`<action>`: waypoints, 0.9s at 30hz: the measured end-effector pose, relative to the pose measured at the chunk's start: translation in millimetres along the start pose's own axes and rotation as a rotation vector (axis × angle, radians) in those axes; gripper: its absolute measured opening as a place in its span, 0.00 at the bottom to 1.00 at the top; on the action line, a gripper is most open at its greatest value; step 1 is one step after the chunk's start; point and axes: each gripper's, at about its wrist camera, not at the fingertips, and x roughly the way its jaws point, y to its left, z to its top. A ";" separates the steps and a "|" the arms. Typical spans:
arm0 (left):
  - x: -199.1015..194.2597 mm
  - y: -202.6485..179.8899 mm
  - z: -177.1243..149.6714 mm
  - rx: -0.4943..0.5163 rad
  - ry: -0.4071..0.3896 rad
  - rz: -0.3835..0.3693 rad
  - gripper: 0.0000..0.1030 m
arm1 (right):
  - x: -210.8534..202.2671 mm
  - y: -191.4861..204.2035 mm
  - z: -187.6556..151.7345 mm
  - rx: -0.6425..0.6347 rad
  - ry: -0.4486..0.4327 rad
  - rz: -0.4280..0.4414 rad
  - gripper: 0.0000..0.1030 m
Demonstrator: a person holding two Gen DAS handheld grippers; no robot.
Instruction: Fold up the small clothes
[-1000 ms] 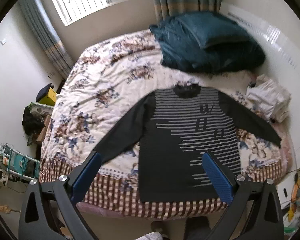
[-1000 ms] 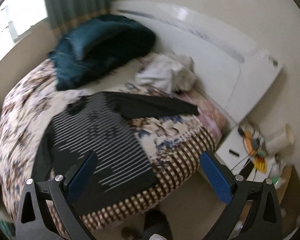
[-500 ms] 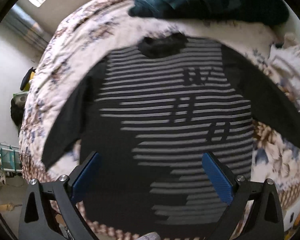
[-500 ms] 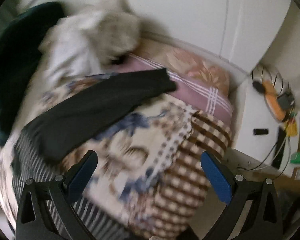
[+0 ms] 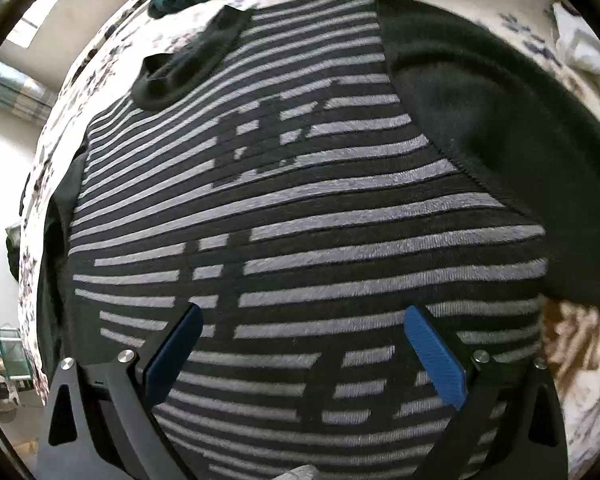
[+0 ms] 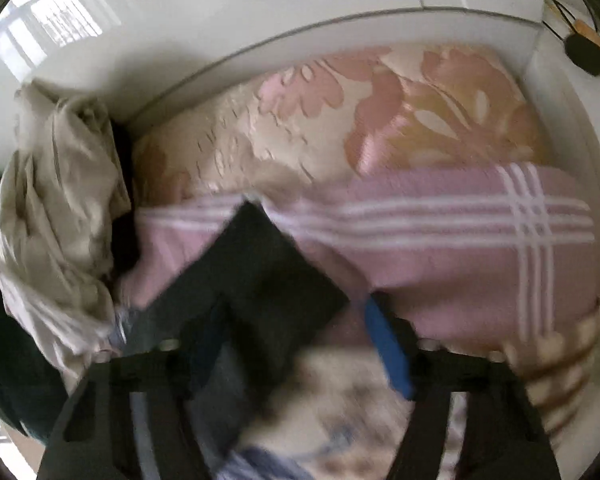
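Left wrist view: left hand-held gripper (image 5: 300, 344) spread wide, holding nothing, above black grey-striped knit sweater (image 5: 292, 216) lying flat on floral bedspread (image 5: 572, 344).
Right wrist view: right hand-held gripper (image 6: 296, 344) blurred, fingers apart around black sleeve cuff (image 6: 260, 280); grip indeterminate.

You're in a bedroom at home, no doubt about it. The sweater (image 5: 300, 208) is spread out on a bed with a floral quilt (image 5: 56, 152), and there's a pink striped sheet (image 6: 440, 240) plus a satiny floral mattress (image 6: 340, 120) tucked against a white headboard (image 6: 260, 8). You've got crumpled pale laundry (image 6: 48, 208) piled nearby, a curtain (image 5: 16, 88) off by the wall, and daylight from a window reflecting in the headboard.
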 end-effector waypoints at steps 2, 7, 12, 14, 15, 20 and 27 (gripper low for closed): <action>4.0 0.4 3.5 -0.010 0.006 -0.008 1.00 | 1.6 12.2 -0.9 -0.055 -0.025 -0.031 0.12; -0.7 11.4 5.9 -0.047 -0.004 -0.038 1.00 | -27.5 56.0 -20.9 -0.218 -0.153 -0.063 0.09; -12.3 47.2 -4.0 -0.106 -0.019 -0.064 1.00 | -74.1 122.1 -69.2 -0.409 -0.208 0.013 0.09; -14.4 64.9 -8.5 -0.127 -0.027 -0.063 1.00 | -98.9 141.1 -94.8 -0.474 -0.207 0.064 0.09; -14.9 78.3 -11.0 -0.142 -0.029 -0.060 1.00 | -110.5 161.2 -117.7 -0.522 -0.205 0.096 0.09; -12.2 151.4 -21.4 -0.238 -0.035 -0.053 1.00 | -138.9 238.1 -233.4 -0.682 -0.112 0.237 0.09; 10.1 290.0 -42.8 -0.401 -0.029 -0.005 1.00 | -133.9 344.9 -463.2 -0.931 0.062 0.349 0.09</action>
